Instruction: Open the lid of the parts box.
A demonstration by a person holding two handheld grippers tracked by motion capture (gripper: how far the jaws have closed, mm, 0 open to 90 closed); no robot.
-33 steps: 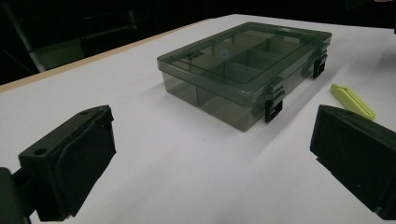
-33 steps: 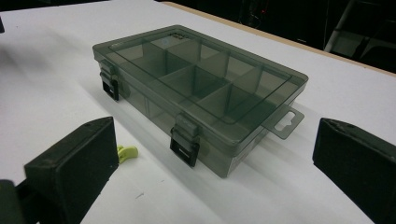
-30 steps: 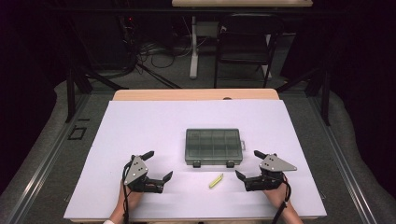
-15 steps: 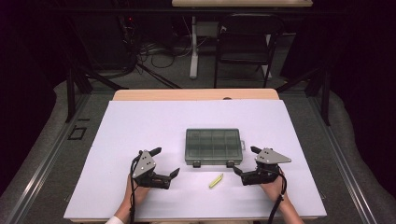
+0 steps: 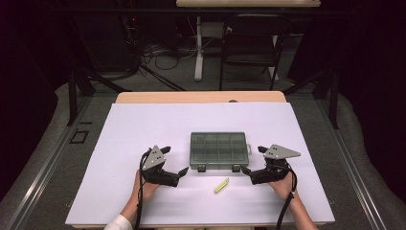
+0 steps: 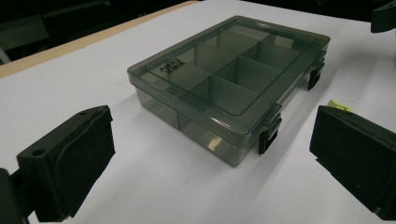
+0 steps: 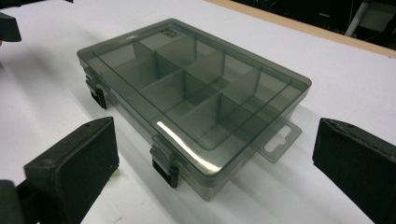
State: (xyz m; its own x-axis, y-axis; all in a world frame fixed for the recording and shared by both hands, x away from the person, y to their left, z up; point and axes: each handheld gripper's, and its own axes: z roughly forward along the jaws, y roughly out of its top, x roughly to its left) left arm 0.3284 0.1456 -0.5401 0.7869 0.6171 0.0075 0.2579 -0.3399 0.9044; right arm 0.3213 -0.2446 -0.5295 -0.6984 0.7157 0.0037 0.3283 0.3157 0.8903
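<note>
In the high view I am holding the left gripper (image 5: pixel 173 164) and the right gripper (image 5: pixel 251 165) either side of one smoky compartment box (image 5: pixel 218 149) at frame centre, jaws spread on both, touching nothing. One yellow-green stick (image 5: pixel 221 185) is lying just below the box.

In the left gripper view the box (image 6: pixel 229 88) is sitting centre frame, lid down, two latches (image 6: pixel 269 135) facing me.

In the right gripper view I am seeing the box (image 7: pixel 191 93) at centre. I judge that squeezing the lid could slide the light box or miss a latch.
</note>
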